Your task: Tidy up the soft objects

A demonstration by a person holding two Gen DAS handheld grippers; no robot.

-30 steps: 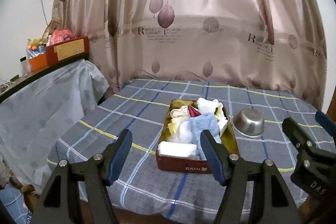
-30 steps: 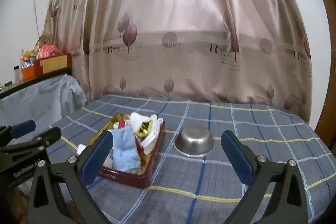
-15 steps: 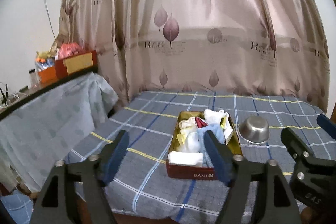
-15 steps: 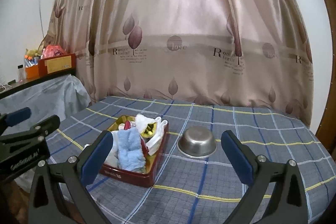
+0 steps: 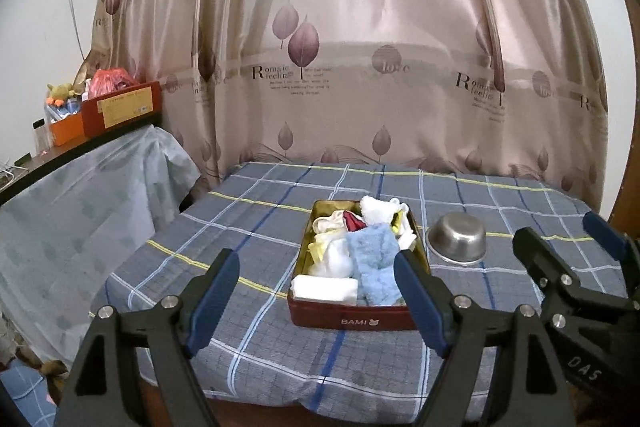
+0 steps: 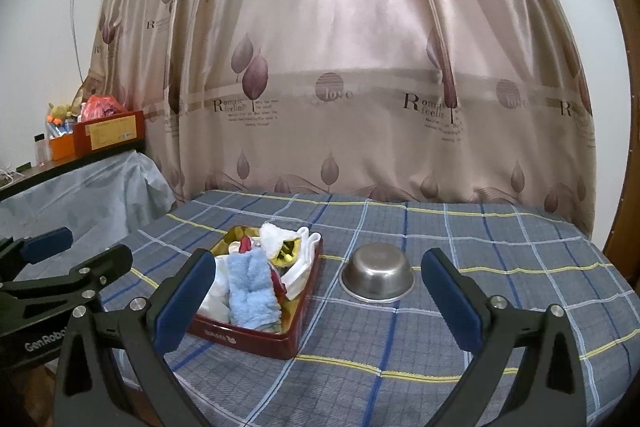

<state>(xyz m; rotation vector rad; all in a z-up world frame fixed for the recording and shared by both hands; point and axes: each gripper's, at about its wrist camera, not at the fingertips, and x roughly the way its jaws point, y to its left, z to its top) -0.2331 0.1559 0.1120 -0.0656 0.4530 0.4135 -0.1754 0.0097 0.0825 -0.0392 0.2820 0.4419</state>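
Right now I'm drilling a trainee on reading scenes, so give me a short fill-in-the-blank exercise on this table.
1. The blue towel lies inside the red ____.
2. The steel bowl sits ____ down on the checked cloth.
3. The left gripper and the right gripper both have their jaws ____ and hold nothing.
4. The word printed on the tin's front wall is ____.

Missing words: tin; upside; open; BAMI
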